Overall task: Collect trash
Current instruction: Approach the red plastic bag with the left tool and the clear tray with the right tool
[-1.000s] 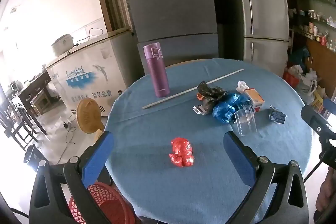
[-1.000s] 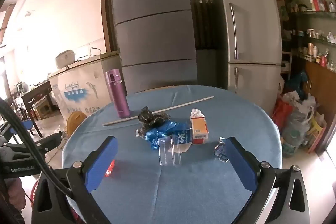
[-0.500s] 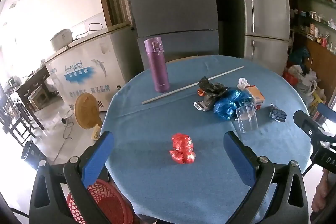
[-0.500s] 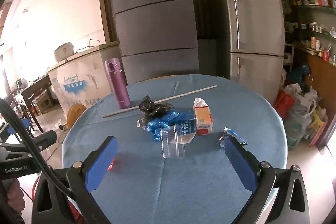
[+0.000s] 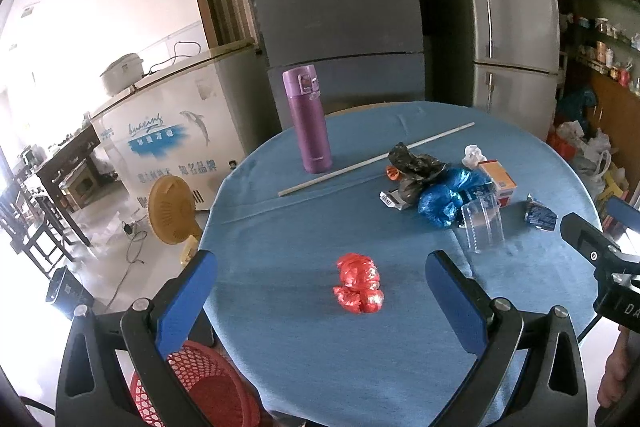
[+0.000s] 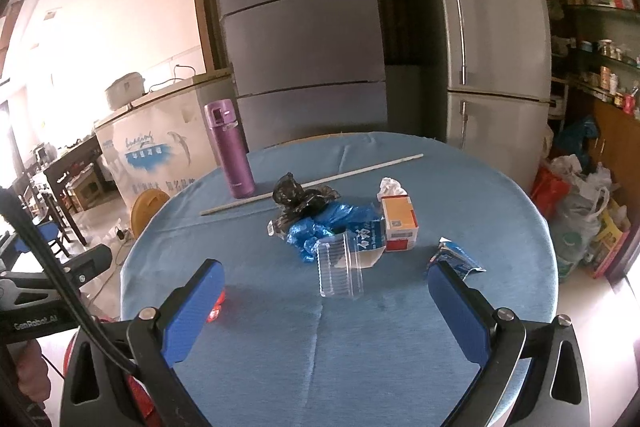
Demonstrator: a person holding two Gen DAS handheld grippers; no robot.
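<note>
Blue cloth covers the round bench, which fills the lower half of both wrist views. At the bottom of the left wrist view, the left tool hangs over the near edge with its blue-padded fingers wide apart, holding nothing. A red mesh basket sits below the bench edge in the lower left corner. Just beyond the gap between the fingers, near the frame's centre, lies a crumpled red wrapper, alone on the cloth.

In the right wrist view the right tool is likewise spread and empty, low in the frame. Slightly above centre between its fingers lies a clear plastic cup on its side. Behind it, touching, is a heap: a blue plastic bag, a black bag and an orange carton with white tissue at its back. A blue foil packet lies apart at the right, beside the right finger. Farther up the frame a long pale stick crosses the cloth, and a purple flask stands upright at its left end. Grey refrigerators fill the top.
</note>
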